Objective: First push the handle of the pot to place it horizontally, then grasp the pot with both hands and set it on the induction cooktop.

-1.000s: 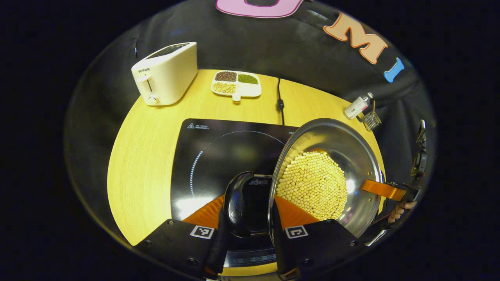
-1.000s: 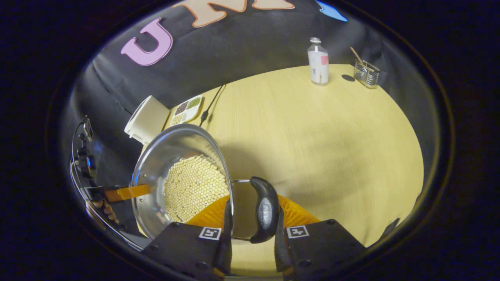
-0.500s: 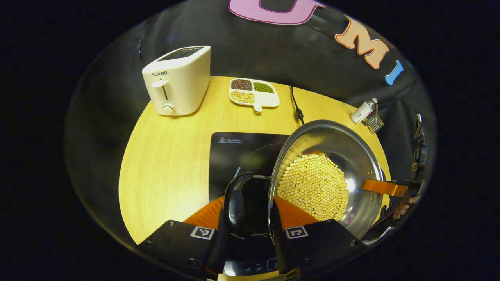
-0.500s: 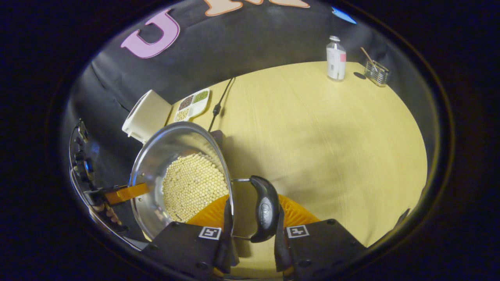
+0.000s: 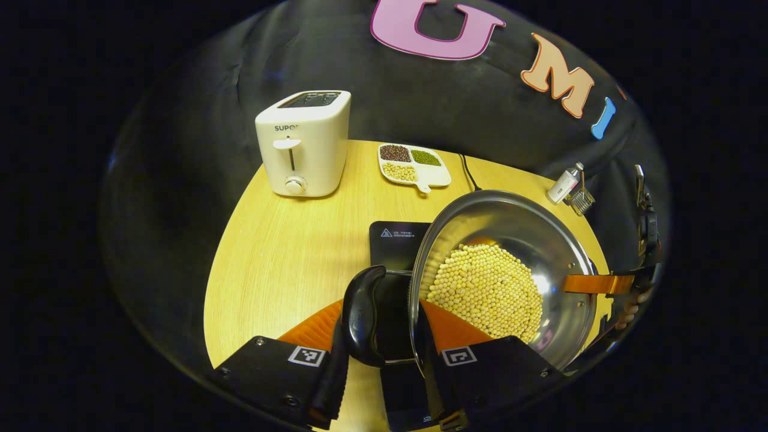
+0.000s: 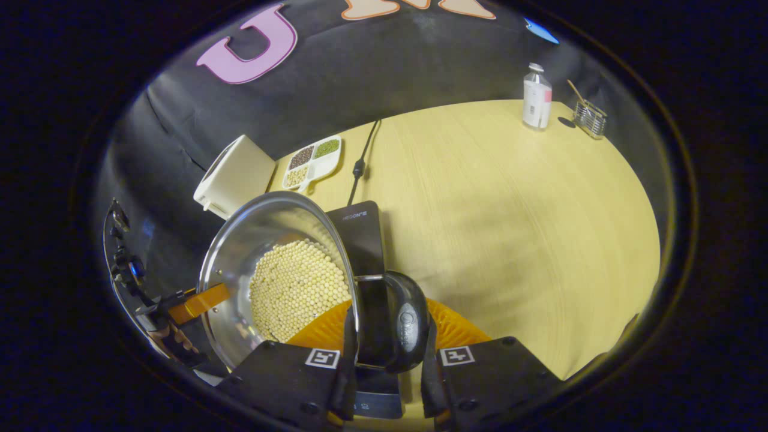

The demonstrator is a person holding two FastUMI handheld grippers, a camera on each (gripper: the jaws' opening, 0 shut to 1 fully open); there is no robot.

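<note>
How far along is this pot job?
Done: both pot handles are gripped, left hand-held gripper and right hand-held gripper each shut on one. In hand: the bean-filled pot is carried above the induction cooktop. Left: setting it down and letting go.

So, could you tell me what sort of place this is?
Probably a mock kitchen in a recording booth: a wooden table carries a toaster, an induction cooktop and a pot of beans.
</note>
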